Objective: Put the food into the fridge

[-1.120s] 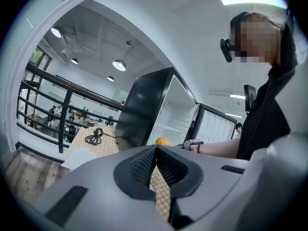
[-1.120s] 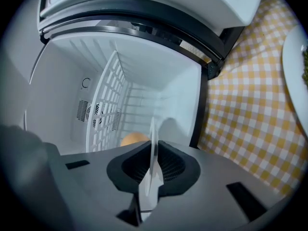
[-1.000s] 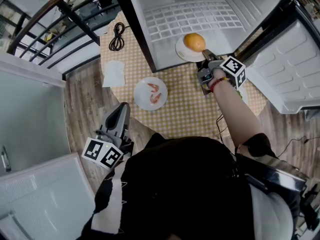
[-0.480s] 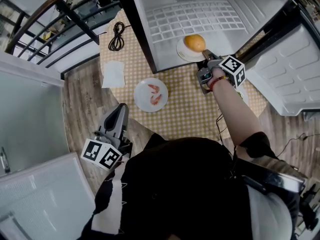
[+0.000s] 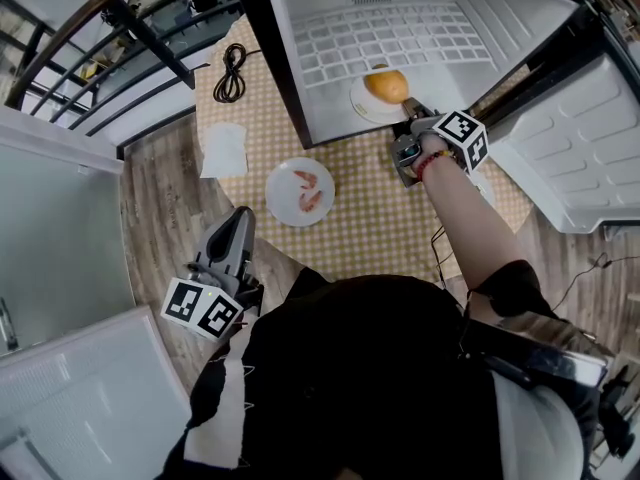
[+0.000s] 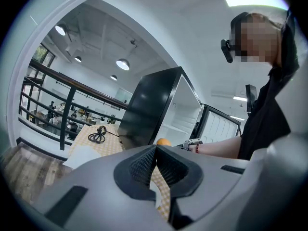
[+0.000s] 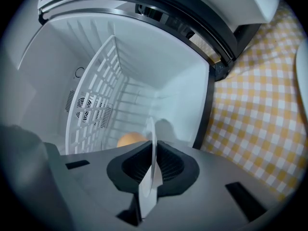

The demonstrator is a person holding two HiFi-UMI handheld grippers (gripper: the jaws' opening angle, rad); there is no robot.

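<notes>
An orange round piece of food (image 5: 386,86) lies on a white plate (image 5: 361,101) at the mouth of the open fridge (image 5: 400,28), over its white floor. My right gripper (image 5: 411,118) is shut on that plate's near rim. In the right gripper view the plate's edge (image 7: 153,150) stands between the pads, with the food (image 7: 130,139) behind it. A second white plate with shrimp (image 5: 300,191) sits on the checked tablecloth (image 5: 370,218). My left gripper (image 5: 238,230) hangs low at the left, away from the table, shut (image 6: 155,150) with nothing in it.
The fridge door (image 5: 590,138) stands open at the right. A white wire shelf (image 7: 94,97) lines the fridge's inside. A black cable (image 5: 232,73) and a white napkin (image 5: 224,148) lie on the table's left part. A dark railing (image 5: 120,28) runs beyond the table.
The right gripper and its plate have edged very slightly toward the fridge. The left gripper has stayed where it was.
</notes>
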